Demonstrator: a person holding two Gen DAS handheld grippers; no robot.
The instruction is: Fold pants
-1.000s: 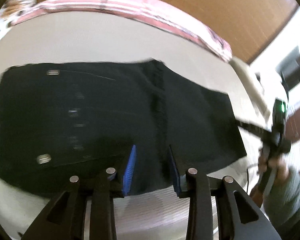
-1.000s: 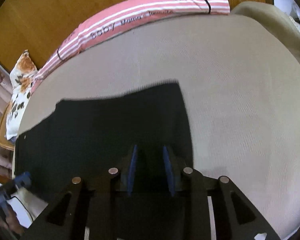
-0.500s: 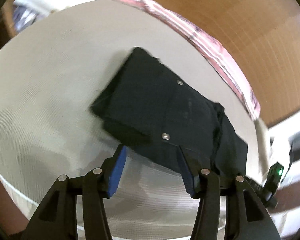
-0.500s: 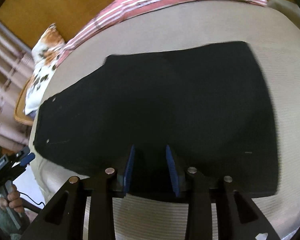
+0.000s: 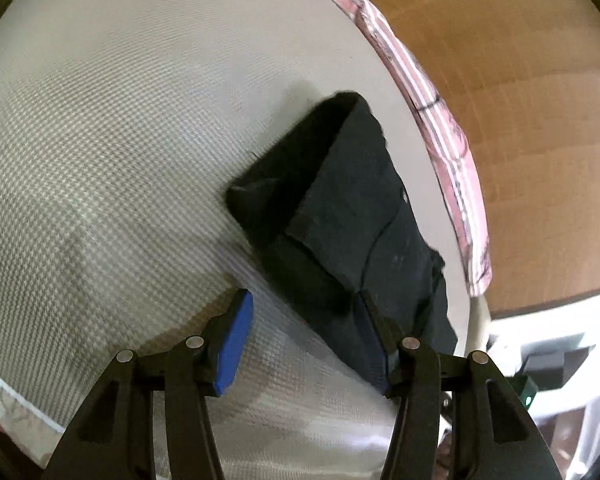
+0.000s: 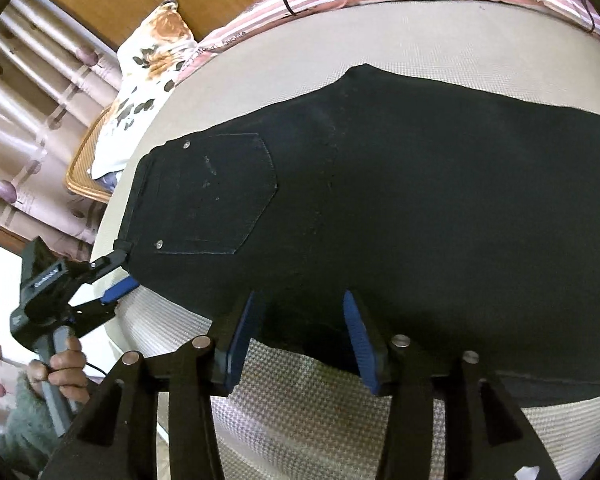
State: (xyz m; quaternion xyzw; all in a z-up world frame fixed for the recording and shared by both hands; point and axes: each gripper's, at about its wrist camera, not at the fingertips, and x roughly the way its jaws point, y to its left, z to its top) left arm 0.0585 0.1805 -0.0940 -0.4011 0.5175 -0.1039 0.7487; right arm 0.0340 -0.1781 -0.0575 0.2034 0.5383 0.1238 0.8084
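The bed [image 6: 480,32] is spread out ahead of both grippers, and the black pants [image 6: 380,200] are laid flat on it, judged already folded lengthwise, with the crosswise folds left to be made. The right gripper [image 6: 300,336], just opened, is held apart over the near edge; the left gripper [image 5: 304,344] is parted at the waistband corner, nothing clamped
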